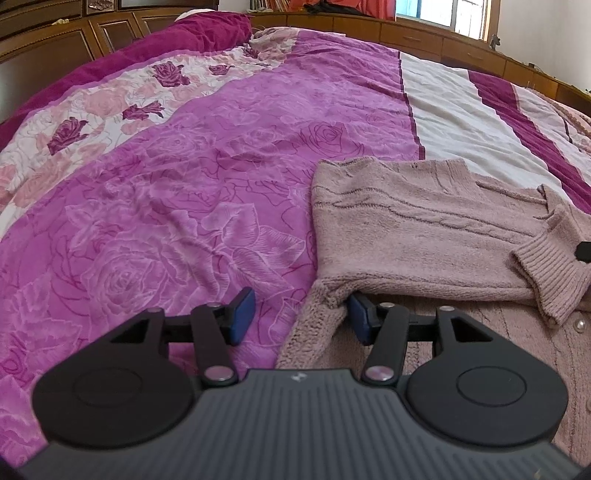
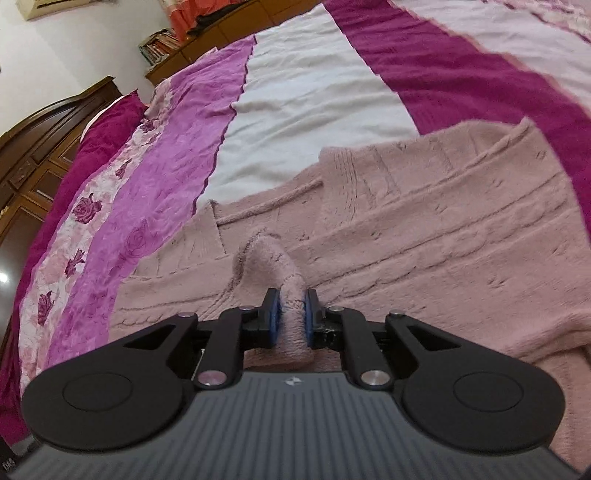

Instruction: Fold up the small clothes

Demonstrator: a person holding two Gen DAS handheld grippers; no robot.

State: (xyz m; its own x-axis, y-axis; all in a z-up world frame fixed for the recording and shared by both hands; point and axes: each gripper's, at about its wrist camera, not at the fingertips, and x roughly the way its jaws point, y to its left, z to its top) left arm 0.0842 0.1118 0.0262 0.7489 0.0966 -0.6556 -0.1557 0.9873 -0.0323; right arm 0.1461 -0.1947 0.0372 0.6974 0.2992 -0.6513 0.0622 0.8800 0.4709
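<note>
A dusty-pink knit sweater [image 1: 424, 229] lies on the bed, partly folded over itself, with a ribbed sleeve cuff [image 1: 550, 273] resting at its right side. My left gripper [image 1: 300, 316] stands open at the sweater's near left corner. Its right finger [image 1: 357, 317] is tucked under the knit edge and its left finger [image 1: 242, 314] is over the bedspread. In the right wrist view my right gripper [image 2: 291, 318] is shut on a raised fold of the sweater [image 2: 424, 229], a ribbed end of which is pinched between the blue pads.
The bedspread [image 1: 177, 206] is magenta with rose prints and has a white stripe [image 1: 454, 118]. A dark pink pillow [image 1: 210, 33] lies near the wooden headboard [image 2: 40, 147]. Low wooden cabinets [image 1: 424, 37] and a window [image 1: 443, 13] run along the far side.
</note>
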